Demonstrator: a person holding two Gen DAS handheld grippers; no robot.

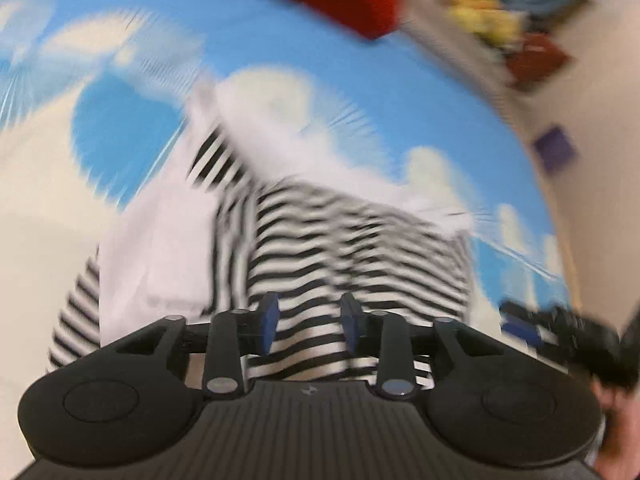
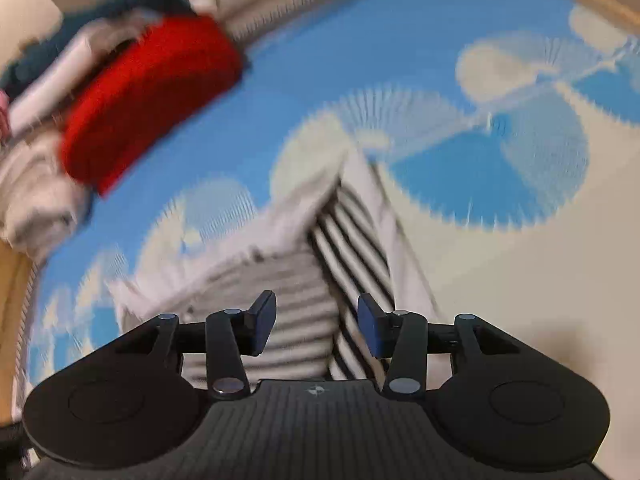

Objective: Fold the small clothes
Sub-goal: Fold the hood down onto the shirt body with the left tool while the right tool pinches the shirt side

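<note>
One black-and-white striped small cloth garment with white panels point(image 1: 340, 248) lies on the blue, cloud-patterned surface point(image 1: 360, 92). Both left tongs point(image 1: 308, 320) and right tongs point(image 2: 316, 326) hover spread above it, pinching nothing. A red folded cloth point(image 2: 148, 96) sits at ten o'clock in the right view.

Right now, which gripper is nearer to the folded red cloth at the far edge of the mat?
Cannot tell. The folded red cloth lies well beyond both: ahead-right of the left gripper, ahead-left of the right gripper.

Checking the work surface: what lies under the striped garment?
The striped garment lies on a blue mat with white clouds. Whatever is beneath its folds is covered.
</note>
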